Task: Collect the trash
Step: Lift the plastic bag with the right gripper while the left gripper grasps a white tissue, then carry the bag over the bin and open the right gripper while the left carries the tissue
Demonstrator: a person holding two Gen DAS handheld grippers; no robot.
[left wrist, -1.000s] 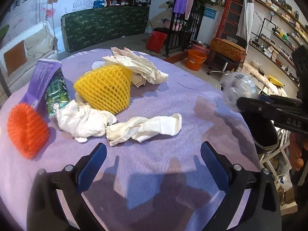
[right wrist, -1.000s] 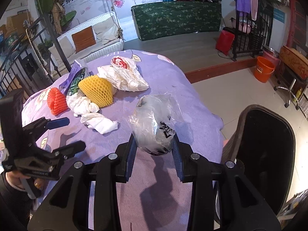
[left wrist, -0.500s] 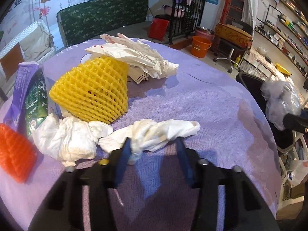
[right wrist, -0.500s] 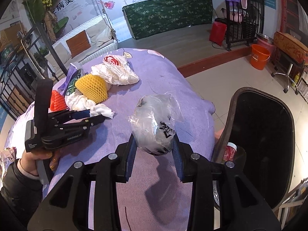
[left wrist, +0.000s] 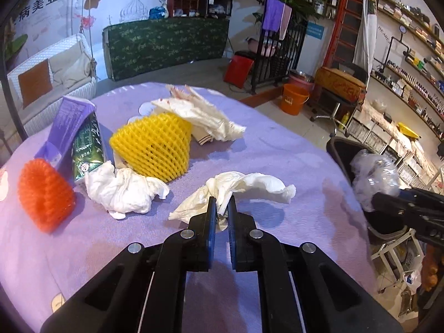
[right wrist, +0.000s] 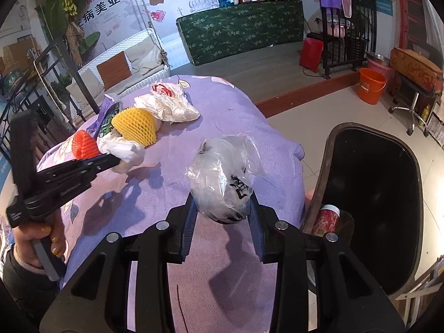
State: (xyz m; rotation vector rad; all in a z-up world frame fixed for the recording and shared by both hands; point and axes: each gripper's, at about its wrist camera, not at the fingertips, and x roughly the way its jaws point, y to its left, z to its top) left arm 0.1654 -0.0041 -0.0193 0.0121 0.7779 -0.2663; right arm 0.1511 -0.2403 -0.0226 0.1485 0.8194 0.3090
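My left gripper (left wrist: 221, 208) is shut on a crumpled white tissue (left wrist: 249, 186) and holds it just above the purple tablecloth (left wrist: 277, 152). My right gripper (right wrist: 223, 205) is shut on a crumpled clear plastic bag (right wrist: 222, 177), above the table's edge beside a black trash bin (right wrist: 383, 183). The bin holds a red can (right wrist: 326, 217). In the left wrist view the bag (left wrist: 374, 174) and right gripper show at the far right. In the right wrist view the left gripper (right wrist: 113, 162) holds the tissue (right wrist: 130, 155).
On the cloth lie a yellow foam net (left wrist: 155, 145), an orange foam net (left wrist: 44, 194), a second white tissue (left wrist: 122, 191), a purple and green carton (left wrist: 75, 136) and a white plastic bag (left wrist: 199, 116). An orange bucket (left wrist: 294, 101) stands on the floor beyond.
My left gripper moved forward to the tissue, shut on it and lifted it slightly. My right gripper carried the plastic bag toward the bin, still shut on it.
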